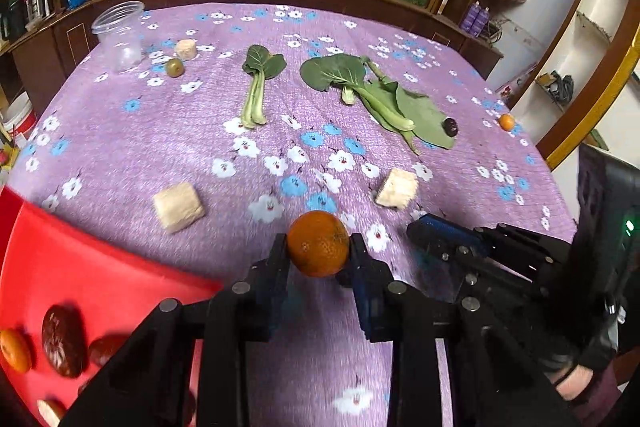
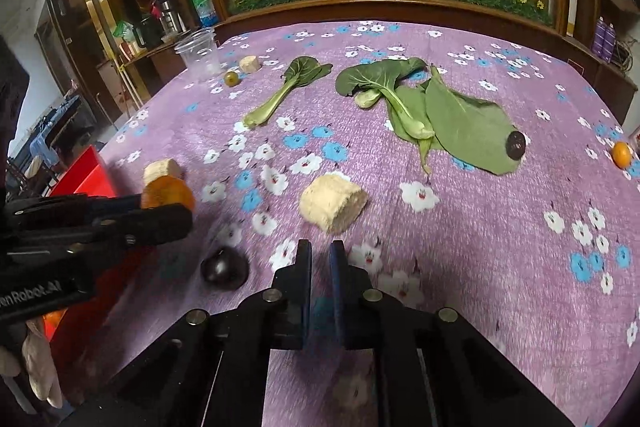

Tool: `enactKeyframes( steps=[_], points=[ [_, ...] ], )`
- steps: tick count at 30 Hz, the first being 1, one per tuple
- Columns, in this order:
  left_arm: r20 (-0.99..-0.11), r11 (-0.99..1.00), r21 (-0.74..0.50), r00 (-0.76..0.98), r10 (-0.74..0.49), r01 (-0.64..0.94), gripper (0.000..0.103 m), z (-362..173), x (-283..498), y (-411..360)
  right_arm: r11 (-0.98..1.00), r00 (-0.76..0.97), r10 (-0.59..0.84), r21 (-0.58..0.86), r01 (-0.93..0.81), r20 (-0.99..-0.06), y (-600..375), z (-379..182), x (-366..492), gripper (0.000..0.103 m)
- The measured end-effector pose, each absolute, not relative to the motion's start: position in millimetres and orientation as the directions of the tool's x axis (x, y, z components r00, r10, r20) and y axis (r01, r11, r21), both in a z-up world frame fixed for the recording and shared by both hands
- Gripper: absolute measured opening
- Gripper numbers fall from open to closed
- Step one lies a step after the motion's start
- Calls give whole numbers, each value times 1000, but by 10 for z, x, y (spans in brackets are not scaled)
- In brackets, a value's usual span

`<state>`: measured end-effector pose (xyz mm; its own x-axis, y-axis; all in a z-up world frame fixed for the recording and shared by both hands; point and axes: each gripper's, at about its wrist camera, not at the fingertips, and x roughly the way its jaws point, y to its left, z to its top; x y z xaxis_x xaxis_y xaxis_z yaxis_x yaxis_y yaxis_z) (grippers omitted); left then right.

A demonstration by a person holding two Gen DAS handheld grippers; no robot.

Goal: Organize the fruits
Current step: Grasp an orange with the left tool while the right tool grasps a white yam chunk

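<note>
My left gripper (image 1: pixel 319 245) is shut on an orange (image 1: pixel 318 243) and holds it above the purple flowered tablecloth, beside the red tray (image 1: pixel 100 267). The tray holds a small orange (image 1: pixel 14 350) and dark red dates (image 1: pixel 62 339). In the right wrist view the left gripper (image 2: pixel 168 205) shows at the left with the orange (image 2: pixel 168 191). My right gripper (image 2: pixel 320 259) is nearly closed and empty, low over the cloth. A dark plum (image 2: pixel 223 269) lies left of it. Another dark fruit (image 2: pixel 516 145) lies on a leaf, a small orange (image 2: pixel 621 154) at far right, a green fruit (image 2: pixel 231 78) near the cup.
Bok choy (image 1: pixel 256 83) and loose leaves (image 2: pixel 452 115) lie across the middle of the table (image 2: pixel 500 247). Several beige cut chunks (image 2: pixel 333 201) (image 1: pixel 178 206) are scattered. A clear plastic cup (image 1: pixel 119 35) stands at the back left. A wooden cabinet with plants runs behind.
</note>
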<state>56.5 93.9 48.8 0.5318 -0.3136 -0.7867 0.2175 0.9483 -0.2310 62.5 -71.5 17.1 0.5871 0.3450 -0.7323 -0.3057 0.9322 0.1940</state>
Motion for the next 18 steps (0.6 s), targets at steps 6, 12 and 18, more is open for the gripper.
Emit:
enactKeyframes(
  steps=[6,12,18],
  points=[
    [-761,951,-222,571,-307,214,28,596,379,1048,945,623,325,223,-239,-711,-726,240,817,58],
    [-744,957,-231,602,-290,176,28,668,276,1284,962,597,270,188,-197,-756,-598,91,1049,40],
    [-712,953,-283,642,-285,110,28,734,58,1665,959,606,283,206,-195,-744,-611,202,897,33]
  ],
)
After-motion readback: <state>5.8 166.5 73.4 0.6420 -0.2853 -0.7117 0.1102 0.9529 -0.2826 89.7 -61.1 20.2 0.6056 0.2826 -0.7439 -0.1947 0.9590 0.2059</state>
